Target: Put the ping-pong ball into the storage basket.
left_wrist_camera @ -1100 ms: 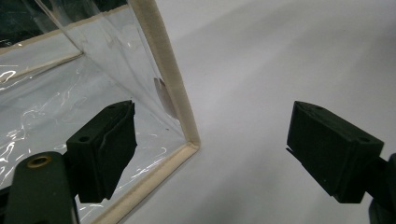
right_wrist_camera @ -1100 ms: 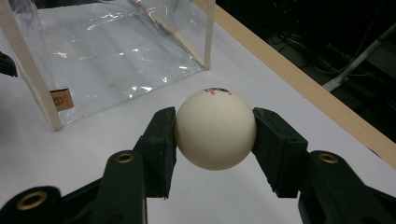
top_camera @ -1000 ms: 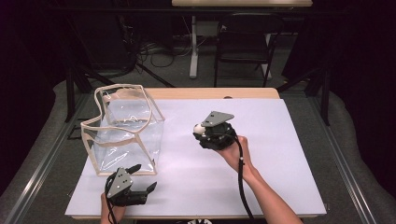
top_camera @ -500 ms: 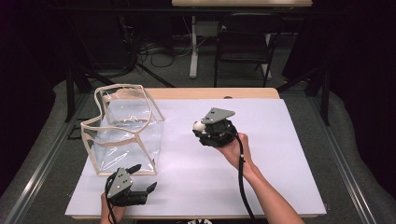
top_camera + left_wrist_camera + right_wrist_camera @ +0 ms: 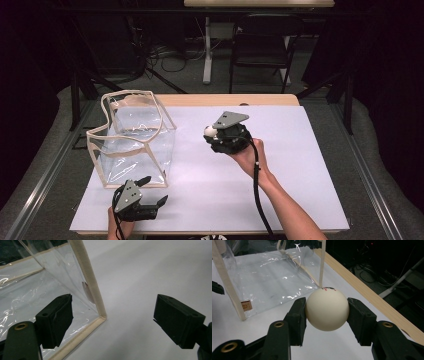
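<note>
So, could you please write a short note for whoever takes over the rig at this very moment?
Right hand-held gripper: shut on the white ball, held up above the white table sheet, to the right of the clear bag.
Left hand-held gripper: open and holding nothing, low at the bag's near corner, one jaw in front of the bag's clear wall, the other over bare sheet.
Bag: stands open-topped at the left of the table, and looks to have nothing in it.
Done: ball picked up.
Left: probably bring the ball over the bag's opening and let it go inside; the left one could steady the bag.
</note>
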`<action>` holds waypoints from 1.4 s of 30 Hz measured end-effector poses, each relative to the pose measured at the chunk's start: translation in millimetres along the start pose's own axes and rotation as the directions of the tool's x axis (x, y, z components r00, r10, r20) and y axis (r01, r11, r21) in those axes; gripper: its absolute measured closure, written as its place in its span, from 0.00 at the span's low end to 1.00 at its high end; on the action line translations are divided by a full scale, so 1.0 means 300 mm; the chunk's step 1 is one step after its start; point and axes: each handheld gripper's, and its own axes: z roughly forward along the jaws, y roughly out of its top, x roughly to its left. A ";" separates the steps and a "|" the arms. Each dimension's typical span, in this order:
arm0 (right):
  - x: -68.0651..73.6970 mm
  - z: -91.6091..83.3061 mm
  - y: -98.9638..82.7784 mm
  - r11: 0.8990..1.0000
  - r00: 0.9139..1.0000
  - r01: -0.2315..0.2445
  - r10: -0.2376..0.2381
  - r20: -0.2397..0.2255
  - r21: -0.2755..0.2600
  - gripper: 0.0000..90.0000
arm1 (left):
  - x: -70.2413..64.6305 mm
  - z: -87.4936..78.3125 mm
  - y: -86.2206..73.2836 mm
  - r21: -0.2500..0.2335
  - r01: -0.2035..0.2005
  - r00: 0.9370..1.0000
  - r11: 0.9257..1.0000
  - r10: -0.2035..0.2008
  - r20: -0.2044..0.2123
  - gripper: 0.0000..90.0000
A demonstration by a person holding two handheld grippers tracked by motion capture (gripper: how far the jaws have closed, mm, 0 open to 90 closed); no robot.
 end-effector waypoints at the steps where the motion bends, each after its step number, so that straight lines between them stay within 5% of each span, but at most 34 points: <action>1: 0.000 0.000 0.000 1.000 1.000 0.000 0.000 0.000 0.000 0.57 | 0.000 -0.001 0.000 0.002 0.000 1.000 1.000 0.000 -0.002 0.18; 42: 0.004 0.058 0.126 0.998 0.998 0.055 -0.055 -0.017 -0.007 0.57 | -0.002 0.002 0.002 0.000 -0.007 1.000 1.000 0.007 0.004 0.18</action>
